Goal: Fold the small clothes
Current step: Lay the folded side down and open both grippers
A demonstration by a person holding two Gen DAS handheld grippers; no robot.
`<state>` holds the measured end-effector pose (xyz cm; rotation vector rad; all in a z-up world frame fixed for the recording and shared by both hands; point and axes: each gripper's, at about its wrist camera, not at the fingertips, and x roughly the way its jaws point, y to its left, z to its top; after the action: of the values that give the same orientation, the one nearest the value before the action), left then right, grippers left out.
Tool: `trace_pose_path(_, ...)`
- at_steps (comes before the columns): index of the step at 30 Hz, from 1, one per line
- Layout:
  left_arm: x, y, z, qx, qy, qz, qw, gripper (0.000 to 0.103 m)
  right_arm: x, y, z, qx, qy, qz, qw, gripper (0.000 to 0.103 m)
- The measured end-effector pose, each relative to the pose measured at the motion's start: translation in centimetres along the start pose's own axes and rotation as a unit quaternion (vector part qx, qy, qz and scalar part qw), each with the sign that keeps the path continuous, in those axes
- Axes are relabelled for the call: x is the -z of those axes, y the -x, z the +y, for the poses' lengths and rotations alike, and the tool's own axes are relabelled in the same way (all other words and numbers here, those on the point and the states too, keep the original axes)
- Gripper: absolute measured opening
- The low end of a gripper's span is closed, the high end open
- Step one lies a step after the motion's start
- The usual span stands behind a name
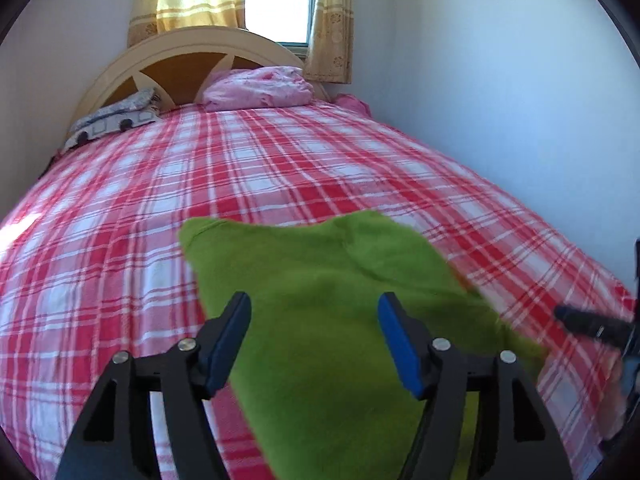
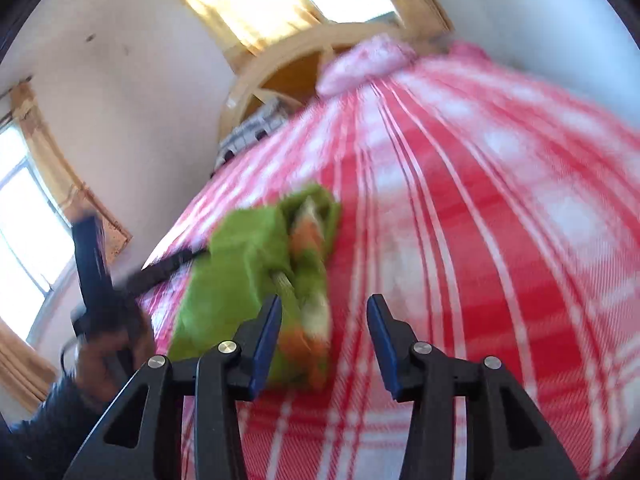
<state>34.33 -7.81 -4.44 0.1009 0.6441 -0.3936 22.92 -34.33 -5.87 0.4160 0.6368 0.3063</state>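
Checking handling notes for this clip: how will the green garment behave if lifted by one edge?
The green garment lies rumpled and folded over itself on the plaid bedspread, so it is probably floppy and would drape. Its fuzzy-looking surface suggests it is light and not slippery.

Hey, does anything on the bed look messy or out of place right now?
Mostly the green garment: it lies crooked on the plaid bedspread, and in the right wrist view it is bunched, with its orange and white lining showing. The pink bedding at the headboard is also rumpled.
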Motion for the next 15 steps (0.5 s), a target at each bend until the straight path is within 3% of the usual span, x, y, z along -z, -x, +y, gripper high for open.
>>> trace_pose_path(3, 2.6, 0.4, 1.1, -0.018, 0.016, 0.001, 0.9997, 0.075, -2.1, -2.3, 1.7, -0.032, 0.019, 0.014, 0.999, 0.046)
trace_pose_path(5, 3.5, 0.0, 1.7, -0.005, 0.042, 0.007, 0.9991, 0.078, -3.7, -6.0, 2.5, -0.049, 0.023, 0.048, 0.997, 0.046)
trace_pose_path(8, 4.1, -0.2, 1.7, 0.007, 0.063, 0.008, 0.9980, 0.087, -4.9, -10.4, 2.6, -0.033, 0.020, 0.085, 0.996, 0.042)
trace_pose_path(9, 4.1, -0.2, 1.5, 0.006, 0.061, 0.006, 0.9981, 0.090, -5.1, -11.7, 2.2, -0.024, 0.015, 0.098, 0.995, 0.013)
trace_pose_path(15, 4.5, -1.2, 0.7, 0.013, 0.041, 0.028, 0.9987, 0.100, -3.6, -12.8, 2.1, 0.073, 0.069, 0.102, 0.990, 0.014)
